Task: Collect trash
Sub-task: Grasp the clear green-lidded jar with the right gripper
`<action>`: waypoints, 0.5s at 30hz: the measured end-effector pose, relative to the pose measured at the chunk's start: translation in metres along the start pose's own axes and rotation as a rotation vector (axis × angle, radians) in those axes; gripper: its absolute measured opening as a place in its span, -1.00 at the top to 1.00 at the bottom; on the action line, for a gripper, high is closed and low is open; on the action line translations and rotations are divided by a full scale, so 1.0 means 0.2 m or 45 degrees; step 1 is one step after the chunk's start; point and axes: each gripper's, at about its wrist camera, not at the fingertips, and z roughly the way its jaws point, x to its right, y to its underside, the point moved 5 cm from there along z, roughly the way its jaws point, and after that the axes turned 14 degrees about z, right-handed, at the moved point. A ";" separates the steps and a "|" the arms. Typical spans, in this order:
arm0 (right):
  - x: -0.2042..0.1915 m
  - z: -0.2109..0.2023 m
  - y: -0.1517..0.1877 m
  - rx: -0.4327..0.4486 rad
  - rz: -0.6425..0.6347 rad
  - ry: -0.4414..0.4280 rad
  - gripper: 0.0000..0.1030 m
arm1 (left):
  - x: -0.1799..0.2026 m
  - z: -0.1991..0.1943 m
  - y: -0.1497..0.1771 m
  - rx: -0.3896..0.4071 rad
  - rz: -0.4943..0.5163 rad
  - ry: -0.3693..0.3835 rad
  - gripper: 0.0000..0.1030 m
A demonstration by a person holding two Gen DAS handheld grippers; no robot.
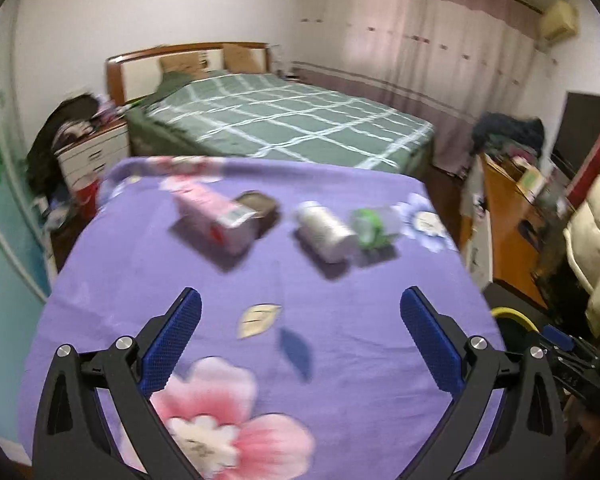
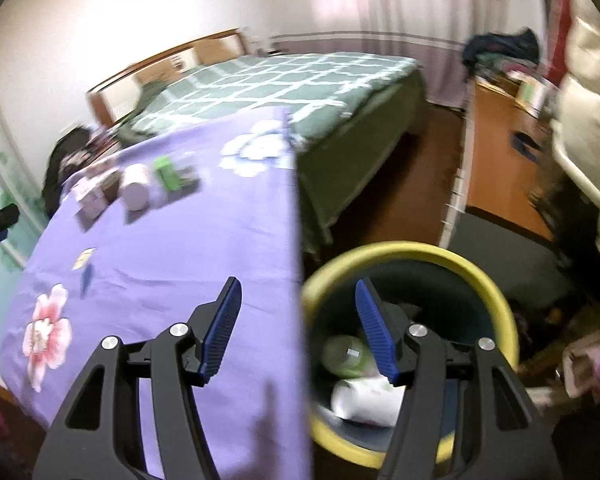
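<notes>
**Trash on the purple cloth, bin at the table's corner**

Here, item by item, from the rubbish outward.

- Pink carton (image 1: 214, 216): lying on its side on the purple flowered cloth (image 1: 340, 340), far half of the table; blurred.
- Brown round tin (image 1: 260, 208): touching the carton's far end.
- White cylinder (image 1: 326, 232): on its side, near the carton but apart from it.
- Green-and-clear bottle (image 1: 372, 226): just beside the cylinder, toward the table's right edge.
- Yellow-rimmed bin (image 2: 496, 300): on the floor just off the table's right side. Inside it lie a white roll (image 2: 364, 402) and a pale green bottle (image 2: 342, 354).
- Left gripper (image 1: 300, 304): hovers above the near half of the cloth, blue pads spread wide, nothing between them; all four items lie ahead of it.
- Right gripper (image 2: 298, 292): jaws parted about halfway, empty; it straddles the table's edge, one finger over the cloth, the other over the bin's mouth.
- Surroundings: a bed with a green checked cover (image 1: 284, 120) beyond the table, pale curtains (image 1: 420, 40) behind, a wooden desk (image 1: 508, 216) to the right.
</notes>
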 end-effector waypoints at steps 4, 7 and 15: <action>-0.29 0.11 -0.08 -0.025 -0.103 -0.072 -0.10 | -0.14 0.02 0.05 0.002 -0.034 -0.026 -0.90; -0.45 0.17 -0.16 -0.014 -0.152 -0.101 -0.10 | -0.21 0.04 0.06 0.005 -0.047 -0.030 -0.90; -0.77 0.53 -0.38 -0.025 -0.268 -0.097 -0.43 | -0.24 0.08 0.07 -0.006 -0.075 -0.030 -0.90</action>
